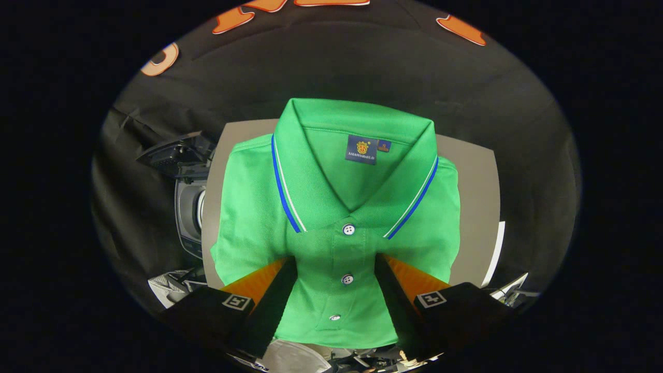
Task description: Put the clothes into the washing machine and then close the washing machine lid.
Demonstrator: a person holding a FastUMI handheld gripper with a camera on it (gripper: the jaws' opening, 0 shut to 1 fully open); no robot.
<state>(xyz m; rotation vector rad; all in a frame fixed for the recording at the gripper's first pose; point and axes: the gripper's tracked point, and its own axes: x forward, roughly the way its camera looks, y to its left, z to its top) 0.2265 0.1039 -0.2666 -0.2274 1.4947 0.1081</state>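
Gripper [335,259] held over folded green polo shirt [336,207], fingers spread wide astride its button placket; shirt laid on grey table [476,197], washing machine [189,207] beside.

The folded green polo shirt [336,207] takes up most of the tabletop [474,191], so the only bare surface is a strip along its right side and a thin sliver on the left. The gripper [335,261] has its jaws spread wide over the button placket, with open room between them and nothing blocking there. Off the tabletop's left edge sits the washing machine [189,217], its dark lid [173,153] tipped up, so that side is crowded. Beyond the collar there's just the black booth wall [362,67].
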